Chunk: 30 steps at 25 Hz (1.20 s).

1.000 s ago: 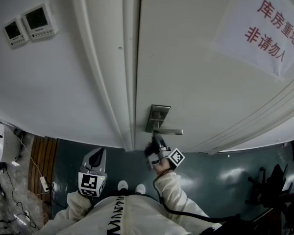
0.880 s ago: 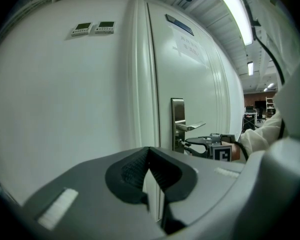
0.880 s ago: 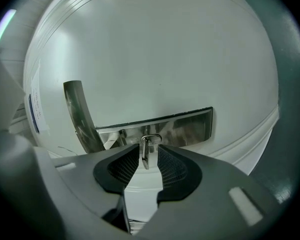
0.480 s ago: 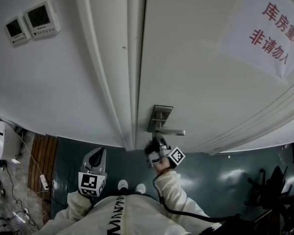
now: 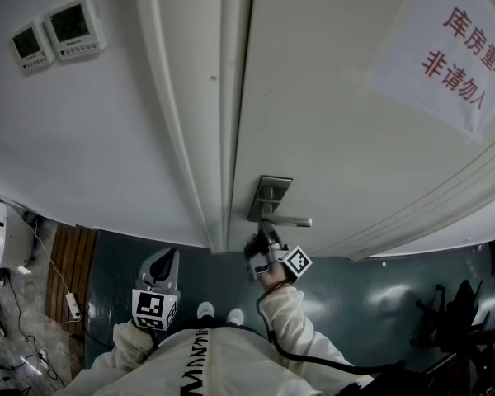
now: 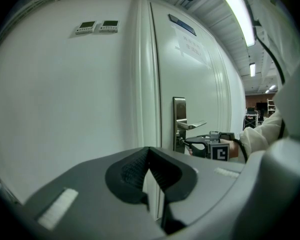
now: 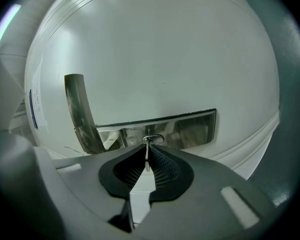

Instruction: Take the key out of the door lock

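now level, right fingers [image 7: 160,165] have just been closing on the key [image 7: 147,158].

A paper sign [image 5: 450,52] on the door [image 5: 330,97] reads, in red, 库房重地 非请勿入.

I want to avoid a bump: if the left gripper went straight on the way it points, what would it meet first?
Most likely the door frame, just left of the door. The left gripper points at it; depth is hard to judge.
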{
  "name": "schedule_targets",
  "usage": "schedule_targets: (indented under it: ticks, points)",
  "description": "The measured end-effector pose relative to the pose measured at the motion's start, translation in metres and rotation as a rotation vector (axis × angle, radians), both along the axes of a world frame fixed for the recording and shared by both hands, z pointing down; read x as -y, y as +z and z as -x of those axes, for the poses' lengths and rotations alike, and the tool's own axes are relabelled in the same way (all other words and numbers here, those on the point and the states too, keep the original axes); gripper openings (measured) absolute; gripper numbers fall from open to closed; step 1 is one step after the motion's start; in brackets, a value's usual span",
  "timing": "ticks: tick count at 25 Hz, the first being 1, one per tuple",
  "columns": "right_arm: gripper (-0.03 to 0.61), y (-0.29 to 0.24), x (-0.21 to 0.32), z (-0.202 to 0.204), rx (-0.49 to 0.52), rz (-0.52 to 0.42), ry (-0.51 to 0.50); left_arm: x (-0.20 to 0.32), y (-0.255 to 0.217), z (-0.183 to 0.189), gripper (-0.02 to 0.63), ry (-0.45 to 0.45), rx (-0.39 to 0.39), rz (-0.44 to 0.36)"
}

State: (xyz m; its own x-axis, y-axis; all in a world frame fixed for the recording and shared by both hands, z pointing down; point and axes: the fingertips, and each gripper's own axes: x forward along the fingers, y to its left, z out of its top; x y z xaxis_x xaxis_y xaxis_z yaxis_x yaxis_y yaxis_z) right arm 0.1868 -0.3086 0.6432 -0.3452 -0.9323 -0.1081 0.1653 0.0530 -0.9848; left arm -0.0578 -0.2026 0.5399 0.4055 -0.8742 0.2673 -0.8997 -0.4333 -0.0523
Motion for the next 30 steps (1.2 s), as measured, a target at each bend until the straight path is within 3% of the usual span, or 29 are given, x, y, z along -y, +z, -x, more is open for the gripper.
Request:
schedule_targets:
  ticks: [21,26,30]
  points:
    - [0.021,-0.001,-0.005,-0.001,-0.052,0.015,0.014,-0.002,-0.002,0.001,-0.001,0.017,-0.005,-0.006]
    - [0.021,0.002,-0.040,0.001,-0.030,-0.001,-0.008,-0.002,0.001,0.001,0.000,0.017,-0.009,0.000]
    - [0.023,0.007,-0.070,0.001,-0.118,0.007,-0.045,-0.002,0.006,-0.005,0.000,0.038,-0.014,0.007]
